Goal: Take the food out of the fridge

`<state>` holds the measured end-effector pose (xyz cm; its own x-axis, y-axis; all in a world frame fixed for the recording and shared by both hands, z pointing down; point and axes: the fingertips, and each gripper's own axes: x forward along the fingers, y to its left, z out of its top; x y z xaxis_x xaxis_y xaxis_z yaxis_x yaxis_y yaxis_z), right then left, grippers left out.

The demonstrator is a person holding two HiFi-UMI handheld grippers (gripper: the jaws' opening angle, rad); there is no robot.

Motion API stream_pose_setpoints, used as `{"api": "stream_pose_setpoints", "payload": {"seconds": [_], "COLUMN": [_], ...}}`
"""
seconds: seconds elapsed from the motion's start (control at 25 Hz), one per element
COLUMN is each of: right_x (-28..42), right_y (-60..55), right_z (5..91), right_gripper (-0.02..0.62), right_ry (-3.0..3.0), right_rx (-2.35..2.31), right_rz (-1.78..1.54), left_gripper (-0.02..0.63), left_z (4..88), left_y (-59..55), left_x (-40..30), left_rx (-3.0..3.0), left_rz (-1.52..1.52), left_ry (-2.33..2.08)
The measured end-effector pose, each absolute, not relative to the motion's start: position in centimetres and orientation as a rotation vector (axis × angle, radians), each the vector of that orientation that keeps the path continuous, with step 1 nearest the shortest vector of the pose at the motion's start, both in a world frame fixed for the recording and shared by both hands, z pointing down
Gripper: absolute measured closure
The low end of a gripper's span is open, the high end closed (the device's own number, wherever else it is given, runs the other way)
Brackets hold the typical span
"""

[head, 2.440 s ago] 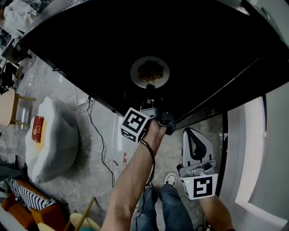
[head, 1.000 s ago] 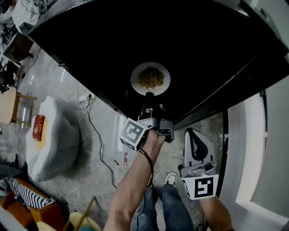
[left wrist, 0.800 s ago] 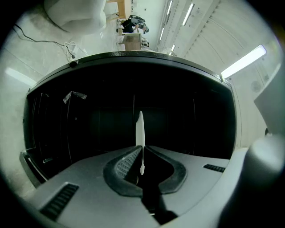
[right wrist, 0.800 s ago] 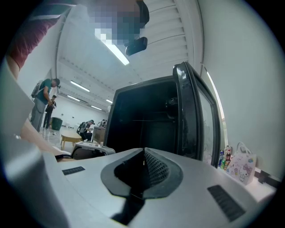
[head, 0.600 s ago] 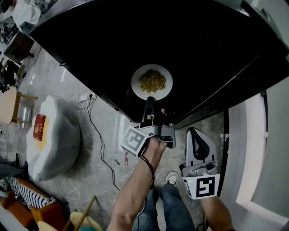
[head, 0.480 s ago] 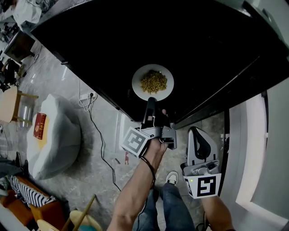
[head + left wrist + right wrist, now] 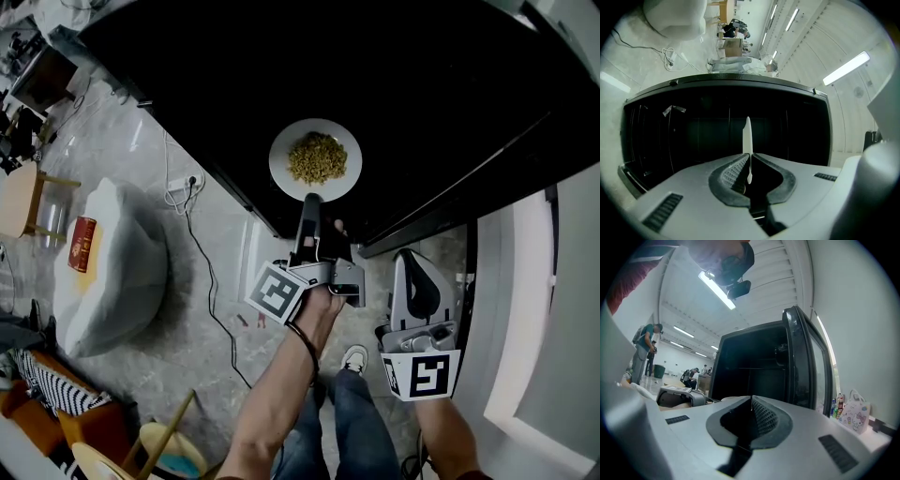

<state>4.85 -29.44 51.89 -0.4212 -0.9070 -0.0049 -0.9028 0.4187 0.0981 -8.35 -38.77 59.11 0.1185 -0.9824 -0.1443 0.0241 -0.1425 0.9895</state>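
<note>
The left gripper [image 7: 310,202] has its jaws clamped on the near rim of the round white plate of yellowish food [image 7: 280,157]. The plate extends straight ahead, apparently inside the black fridge [image 7: 187,75]. The right gripper [image 7: 415,264], its jaws closed on nothing, is farther from the plate.

white plate [image 7: 281,162], yellowish food [image 7: 316,157]

The left gripper [image 7: 310,201] and right gripper [image 7: 413,259] are grey, each bearing a black-and-white marker cube [image 7: 278,292]. The person wears blue jeans [image 7: 349,433], a pale sneaker [image 7: 353,358] and a dark wristband [image 7: 302,336].
</note>
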Motion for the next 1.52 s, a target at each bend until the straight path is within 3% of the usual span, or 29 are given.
{"api": "stream_pose_setpoints", "payload": {"seconds": [0.36,1.52], "right_x": [3.4,3.5], "right_y": [-26.2,-30.5], "right_z": [51.8,52.6], "right_gripper": [0.572,0.572], "right_ry": [-2.602,-2.628], "right_rx": [1.667,1.628], "right_rz": [-0.149,-0.11], "left_gripper": [0.581,0.581], "left_z": [58.5,59.0], "left_y": [-34.9,-31.4], "left_x": [-9.6,-11.9], "left_rx": [1.36,1.314], "left_rz": [-1.247,-1.273], "left_ry": [-1.016,-1.14]}}
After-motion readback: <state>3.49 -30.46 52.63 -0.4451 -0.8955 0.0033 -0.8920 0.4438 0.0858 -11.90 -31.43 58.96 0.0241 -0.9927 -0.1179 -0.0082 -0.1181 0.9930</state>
